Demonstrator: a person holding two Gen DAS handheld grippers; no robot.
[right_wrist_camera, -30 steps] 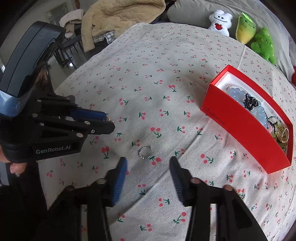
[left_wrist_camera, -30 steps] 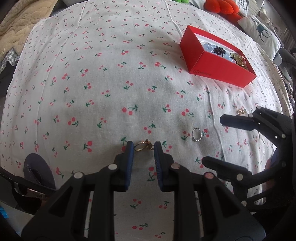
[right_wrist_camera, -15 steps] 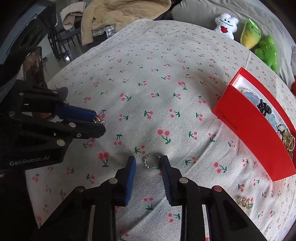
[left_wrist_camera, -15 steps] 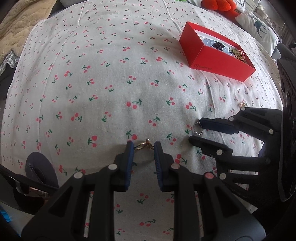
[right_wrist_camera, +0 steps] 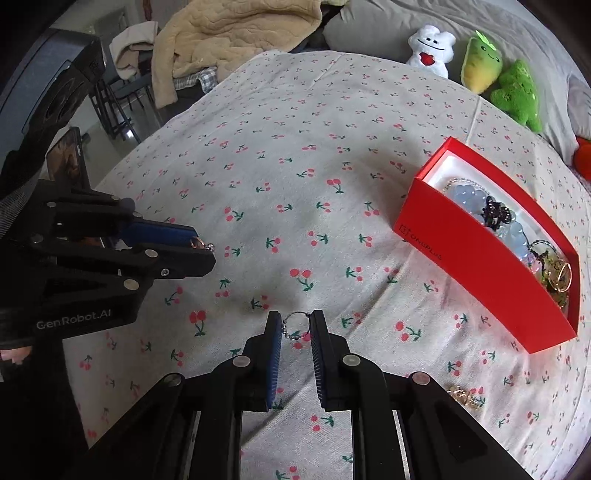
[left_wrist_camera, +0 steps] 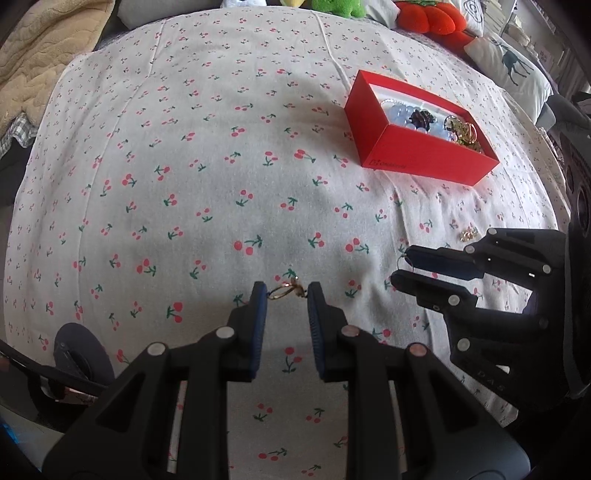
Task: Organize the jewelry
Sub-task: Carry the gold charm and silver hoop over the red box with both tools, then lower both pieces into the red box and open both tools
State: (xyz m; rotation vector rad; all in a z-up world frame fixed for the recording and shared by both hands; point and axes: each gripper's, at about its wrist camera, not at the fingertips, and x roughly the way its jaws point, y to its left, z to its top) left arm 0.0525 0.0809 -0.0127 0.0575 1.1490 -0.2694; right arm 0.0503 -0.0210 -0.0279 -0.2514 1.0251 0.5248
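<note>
My left gripper (left_wrist_camera: 286,293) is shut on a gold ring (left_wrist_camera: 284,290), pinched at its tips above the cherry-print cloth (left_wrist_camera: 221,166); it also shows in the right wrist view (right_wrist_camera: 199,245). My right gripper (right_wrist_camera: 295,325) is shut on a silver beaded ring (right_wrist_camera: 293,323) held just above the cloth; it shows at the right of the left wrist view (left_wrist_camera: 400,264). An open red box (left_wrist_camera: 421,147), also in the right wrist view (right_wrist_camera: 476,258), holds a pale blue bead bracelet (right_wrist_camera: 469,197), a dark clip and gold pieces.
A small gold jewel (left_wrist_camera: 469,232) lies on the cloth near the right gripper, also low right in the right wrist view (right_wrist_camera: 463,395). Plush toys (right_wrist_camera: 517,92) and a beige blanket (right_wrist_camera: 236,33) sit beyond the cloth's far edge.
My right gripper closed around the silver ring and lifted it off the cloth. My left gripper rose a little, still holding the gold ring.
</note>
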